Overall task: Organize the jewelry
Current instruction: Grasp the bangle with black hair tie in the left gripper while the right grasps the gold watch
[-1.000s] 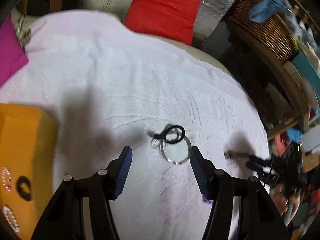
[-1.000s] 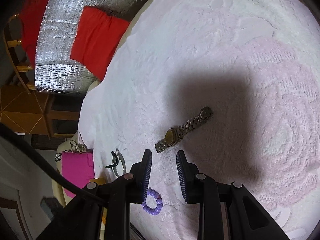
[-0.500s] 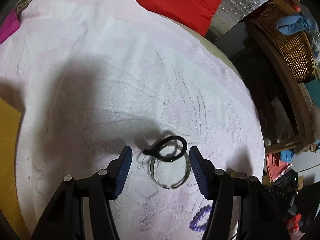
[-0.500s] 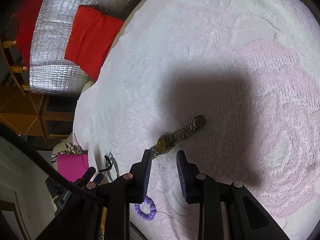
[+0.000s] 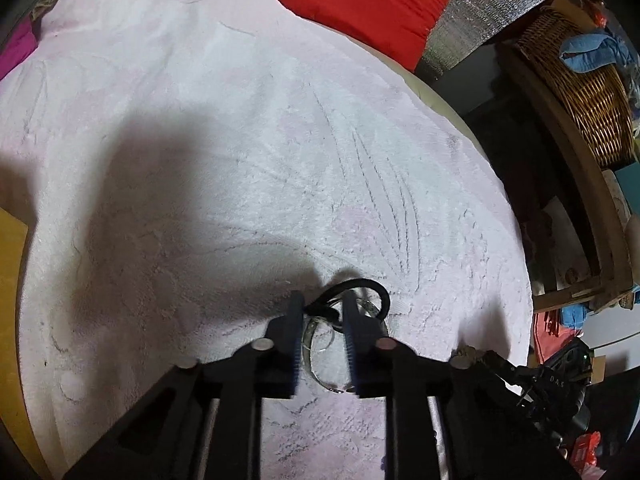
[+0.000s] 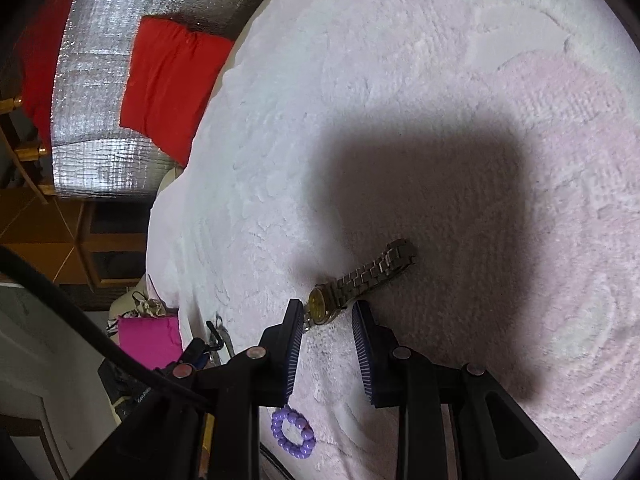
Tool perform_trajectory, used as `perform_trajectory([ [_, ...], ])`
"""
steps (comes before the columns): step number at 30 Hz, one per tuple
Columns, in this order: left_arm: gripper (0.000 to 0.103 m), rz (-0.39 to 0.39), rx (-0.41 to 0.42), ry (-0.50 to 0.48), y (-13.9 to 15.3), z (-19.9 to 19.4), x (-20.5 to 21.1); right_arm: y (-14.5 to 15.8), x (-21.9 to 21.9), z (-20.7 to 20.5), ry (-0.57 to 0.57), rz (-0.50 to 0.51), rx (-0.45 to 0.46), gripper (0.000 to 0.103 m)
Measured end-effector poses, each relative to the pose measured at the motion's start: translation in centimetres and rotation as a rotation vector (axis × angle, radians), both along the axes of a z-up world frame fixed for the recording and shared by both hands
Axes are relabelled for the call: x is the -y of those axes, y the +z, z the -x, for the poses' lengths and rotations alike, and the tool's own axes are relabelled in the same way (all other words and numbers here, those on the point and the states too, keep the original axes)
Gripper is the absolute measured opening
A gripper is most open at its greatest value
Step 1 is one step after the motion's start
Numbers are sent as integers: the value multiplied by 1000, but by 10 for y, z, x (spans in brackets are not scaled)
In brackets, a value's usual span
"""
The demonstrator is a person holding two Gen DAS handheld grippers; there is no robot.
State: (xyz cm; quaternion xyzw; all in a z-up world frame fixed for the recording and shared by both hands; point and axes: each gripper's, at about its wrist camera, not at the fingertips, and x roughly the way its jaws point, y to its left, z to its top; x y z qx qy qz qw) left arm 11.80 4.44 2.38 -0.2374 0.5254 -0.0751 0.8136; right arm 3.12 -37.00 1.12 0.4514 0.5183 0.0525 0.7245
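Note:
On the pale pink towel (image 5: pixel 240 140) lie a black hair band (image 5: pixel 372 286) and a thin silver bangle (image 5: pixel 320 338), overlapping. My left gripper (image 5: pixel 322 312) is down on them. Its jaws are closing, with the band's knotted end and part of the bangle pinched between the blue pads. A gold-faced metal watch (image 6: pixel 352 284) lies stretched out on the towel. My right gripper (image 6: pixel 326 312) is open, and the watch face sits between its fingertips without being pressed. A purple bead bracelet (image 6: pixel 292 436) lies beneath the right gripper's left finger.
A red cushion (image 5: pixel 368 4) and silver foil (image 5: pixel 492 4) are beyond the towel's far edge. A wicker basket (image 5: pixel 580 92) stands on a wooden shelf at the right. A yellow box (image 5: pixel 8 280) sits at the left edge, and a magenta cloth (image 6: pixel 148 340) lies nearby.
My left gripper came down over the band and bangle, and its wide jaws narrowed around them. My right gripper drew closer to the watch, whose face now sits between the fingertips.

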Motion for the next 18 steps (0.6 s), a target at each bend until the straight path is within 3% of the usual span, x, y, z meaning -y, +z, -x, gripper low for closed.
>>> perform_trajectory([
  [9, 15, 21, 93, -26, 24, -1, -7, -3, -2, -16, -80, 33, 32, 30],
  [14, 15, 40, 133, -30, 36, 2, -13, 0, -9, -24, -67, 85, 57, 29],
  [15, 15, 41, 139, -29, 37, 3, -15, 2, -11, -26, -61, 108, 65, 27],
  [17, 15, 29, 146, -30, 40, 5, -17, 3, -16, -27, -55, 163, 67, 8],
  [18, 15, 27, 148, -30, 41, 8, -19, 3, -17, -29, -50, 192, 66, 8],
])
